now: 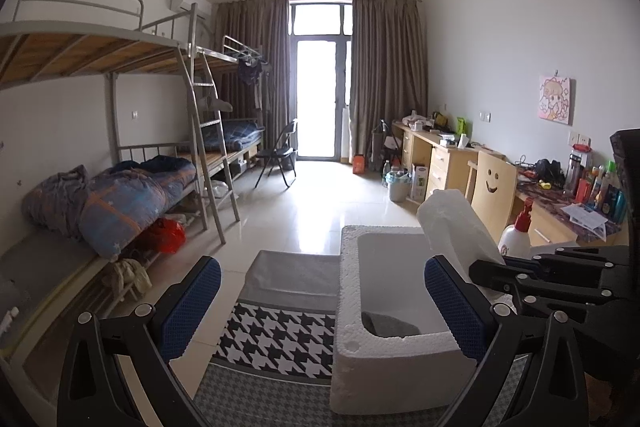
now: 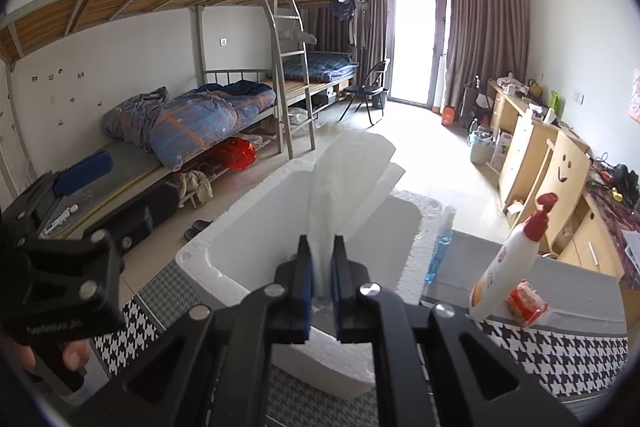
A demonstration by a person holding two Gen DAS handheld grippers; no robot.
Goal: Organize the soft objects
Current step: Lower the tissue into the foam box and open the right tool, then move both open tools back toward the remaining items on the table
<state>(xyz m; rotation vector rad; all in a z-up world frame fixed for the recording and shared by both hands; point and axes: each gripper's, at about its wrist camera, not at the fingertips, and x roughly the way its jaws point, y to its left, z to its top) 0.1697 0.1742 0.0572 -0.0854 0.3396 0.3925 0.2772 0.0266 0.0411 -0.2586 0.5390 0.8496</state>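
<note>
We hold the white soft sheet (image 2: pixel 352 179) pinched between the pads of the right gripper (image 2: pixel 321 267); it looks like a foam or paper wad, and we cannot tell which. Its long axis runs from the pads toward 12 o'clock, fanning out at the free end. Directly beneath and around it sits the white foam box (image 2: pixel 224 247), so we judge the next move to be a straight lowering into the box.

The left gripper (image 1: pixel 320 307) has its jaws spread wide and holds nothing; the box (image 1: pixel 400 367) lies at about 1 o'clock from it. The right gripper is the nearer.

Count: one foam box; one white sheet in the grip; one grey soft item (image 1: pixel 394 325) on the box floor; one pump bottle (image 2: pixel 508 267) at 3 o'clock; one red packet (image 2: pixel 526 301) beside it.
</note>
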